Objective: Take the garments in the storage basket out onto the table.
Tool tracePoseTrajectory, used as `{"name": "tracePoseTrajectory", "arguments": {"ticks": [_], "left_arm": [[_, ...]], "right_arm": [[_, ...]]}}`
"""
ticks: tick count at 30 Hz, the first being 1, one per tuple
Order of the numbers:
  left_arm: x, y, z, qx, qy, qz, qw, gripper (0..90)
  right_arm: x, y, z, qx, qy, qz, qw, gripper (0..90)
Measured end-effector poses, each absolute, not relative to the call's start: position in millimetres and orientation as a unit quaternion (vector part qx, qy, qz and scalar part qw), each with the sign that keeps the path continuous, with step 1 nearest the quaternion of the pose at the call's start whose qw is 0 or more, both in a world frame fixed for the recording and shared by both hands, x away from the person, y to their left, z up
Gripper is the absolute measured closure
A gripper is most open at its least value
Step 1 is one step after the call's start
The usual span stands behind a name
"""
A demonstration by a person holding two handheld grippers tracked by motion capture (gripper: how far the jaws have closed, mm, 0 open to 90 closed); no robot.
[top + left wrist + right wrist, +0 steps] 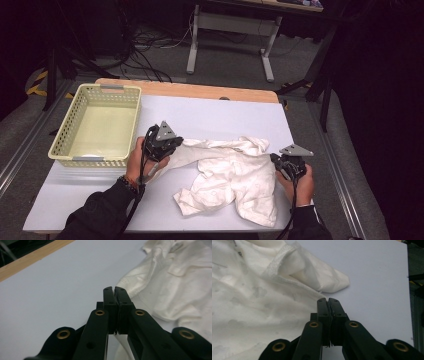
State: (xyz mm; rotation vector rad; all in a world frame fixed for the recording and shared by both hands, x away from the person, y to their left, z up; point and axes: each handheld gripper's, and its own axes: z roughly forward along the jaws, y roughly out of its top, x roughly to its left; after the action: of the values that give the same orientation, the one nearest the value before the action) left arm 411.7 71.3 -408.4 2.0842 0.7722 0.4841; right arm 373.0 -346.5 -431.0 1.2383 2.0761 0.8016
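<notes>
Left gripper point(115, 290): jaws pressed together, seemingly pinching the shirt point(230, 175) at a hem on its left edge. Right gripper point(328, 300): jaws together too, at the shirt's right edge, probably nipping thin cloth, though hard to tell. Shirt crumpled on the table point(210, 117) between both grippers, right of the basket point(65, 135).

garment point(175, 277): cut off by top and right edges, left gripper view | garment, right gripper view: runs off left and top edges | cloth between jaws: too thin to tell in either gripper view | basket point(65, 135) far-side holes, upper left of high view: too small to count
</notes>
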Motion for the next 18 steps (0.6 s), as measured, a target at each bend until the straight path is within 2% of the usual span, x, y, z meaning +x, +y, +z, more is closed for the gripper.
{"name": "tracePoseTrajectory", "arguments": {"ticks": [2, 3, 6, 7, 9, 10, 11, 12, 13, 18], "left_arm": [[416.9, 71.0, -410.6, 0.830, 0.315, 0.190, 0.420, 88.1], [418.2, 69.3, -411.5, 0.825, 0.324, 0.206, 0.414, 85.3], [418.8, 68.9, -410.4, 0.821, 0.333, 0.206, 0.416, 77.4], [418.6, 69.2, -409.6, 0.820, 0.331, 0.207, 0.418, 75.9], [416.4, 69.4, -407.4, 0.820, 0.326, 0.210, 0.420, 74.6], [415.0, 69.6, -406.3, 0.821, 0.319, 0.203, 0.427, 73.1], [410.5, 67.9, -403.9, 0.829, 0.304, 0.196, 0.427, 69.5], [410.5, 67.9, -403.9, 0.829, 0.304, 0.196, 0.427, 66.7], [402.5, 65.4, -402.8, 0.845, 0.270, 0.185, 0.423, 64.2], [382.3, 63.0, -411.9, 0.872, 0.234, 0.184, 0.389, 58.8]], "right_arm": [[372.5, -346.3, -431.6, 0.465, 0.781, 0.302, 0.290, 89.0], [371.6, -345.0, -432.2, 0.461, 0.786, 0.299, 0.284, 87.7], [370.0, -343.5, -432.0, 0.454, 0.790, 0.303, 0.278, 84.5], [368.5, -342.3, -430.9, 0.446, 0.795, 0.310, 0.270, 79.0], [367.7, -341.5, -429.6, 0.444, 0.795, 0.314, 0.270, 76.5], [367.1, -340.8, -427.6, 0.441, 0.793, 0.320, 0.272, 73.2], [367.2, -338.5, -421.4, 0.440, 0.785, 0.334, 0.280, 64.6], [367.2, -338.5, -421.4, 0.440, 0.785, 0.334, 0.280, 64.6], [369.3, -335.6, -415.6, 0.439, 0.780, 0.341, 0.288, 60.0], [384.8, -323.6, -402.5, 0.430, 0.776, 0.357, 0.293, 55.6]]}}
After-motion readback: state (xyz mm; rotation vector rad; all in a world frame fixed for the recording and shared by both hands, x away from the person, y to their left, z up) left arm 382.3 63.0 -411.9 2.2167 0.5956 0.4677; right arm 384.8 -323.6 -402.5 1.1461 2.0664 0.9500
